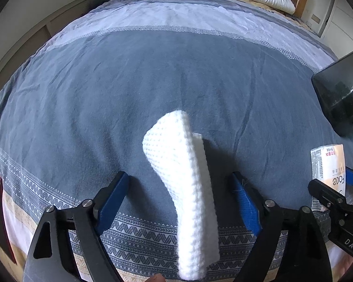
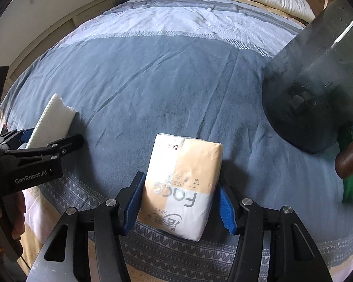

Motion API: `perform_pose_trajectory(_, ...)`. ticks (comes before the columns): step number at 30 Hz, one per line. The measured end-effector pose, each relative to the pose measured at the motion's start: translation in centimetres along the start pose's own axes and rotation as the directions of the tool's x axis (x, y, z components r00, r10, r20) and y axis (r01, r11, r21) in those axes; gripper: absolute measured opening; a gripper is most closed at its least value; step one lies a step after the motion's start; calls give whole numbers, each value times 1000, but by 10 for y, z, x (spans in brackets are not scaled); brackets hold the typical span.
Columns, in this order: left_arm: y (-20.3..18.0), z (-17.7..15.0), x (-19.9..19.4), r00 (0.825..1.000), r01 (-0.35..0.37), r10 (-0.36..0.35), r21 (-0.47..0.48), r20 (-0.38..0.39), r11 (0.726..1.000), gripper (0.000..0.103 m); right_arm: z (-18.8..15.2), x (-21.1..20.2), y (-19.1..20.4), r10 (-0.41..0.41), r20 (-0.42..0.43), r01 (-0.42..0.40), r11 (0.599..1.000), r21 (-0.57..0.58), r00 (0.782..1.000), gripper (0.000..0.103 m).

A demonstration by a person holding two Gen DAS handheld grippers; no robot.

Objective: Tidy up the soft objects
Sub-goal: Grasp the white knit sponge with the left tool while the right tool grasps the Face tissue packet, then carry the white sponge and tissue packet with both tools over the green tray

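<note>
While apart, white knitted pad (image 1: 190, 188) between wide left tongs (image 1: 180, 188); tissue pack (image 2: 183, 185) clamped in right tongs (image 2: 180, 199).

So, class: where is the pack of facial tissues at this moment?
In the right wrist view the tissue pack sits centre frame, gripped between the right gripper's blue pads above the bedspread, with the dark bin to its upper right.

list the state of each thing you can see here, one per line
left gripper: jaws apart around the white pad, pads not pressing it
right gripper: shut on the tissue pack
white knitted pad: standing on edge between the left jaws
tissue pack: sealed, held above the bedspread
bedspread: spread flat, lightly creased
dark bin: tilted, at the right side of the bed
</note>
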State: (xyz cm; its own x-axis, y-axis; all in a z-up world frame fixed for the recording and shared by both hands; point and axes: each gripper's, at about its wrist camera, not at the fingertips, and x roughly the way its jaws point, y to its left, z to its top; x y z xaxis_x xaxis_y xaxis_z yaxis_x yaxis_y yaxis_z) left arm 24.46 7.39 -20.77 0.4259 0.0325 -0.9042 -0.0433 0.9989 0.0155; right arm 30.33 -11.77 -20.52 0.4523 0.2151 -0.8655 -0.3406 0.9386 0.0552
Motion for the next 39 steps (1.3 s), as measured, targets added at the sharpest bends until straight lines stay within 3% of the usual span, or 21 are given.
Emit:
perform_pose_trajectory(8, -6, 1, -1, 1000, -13, 13, 11, -2, 1000, 70, 1, 3, 0, 7, 3, -7, 1000, 4, 1000, 57)
perform_pose_trajectory(14, -9, 1, -3, 1000, -8, 8, 17, -2, 1000, 51, 1, 2, -4, 22, 2, -22, 1000, 15, 1000, 54)
perform_pose_trajectory(17, -9, 0, -4, 1000, -9, 9, 15, -2, 1000, 40, 1, 2, -4, 20, 2, -20, 1000, 11, 1000, 54)
perform_pose_trajectory(22, -12, -1, -6, 1000, -16, 16, 31, -6, 999, 6, 0, 0, -3, 16, 6, -16, 1000, 4, 1000, 53)
perform_pose_trajectory(28, -19, -5, -12, 999, -50, 49, 54, 11, 997, 5, -4, -5, 0, 5, 35, -5, 1000, -20, 999, 50)
perform_pose_trajectory(39, -26, -17, -25, 999, -49, 49, 46, 11, 998, 5, -17, -27, 4, -9, 83, 15, 997, -74, 997, 49)
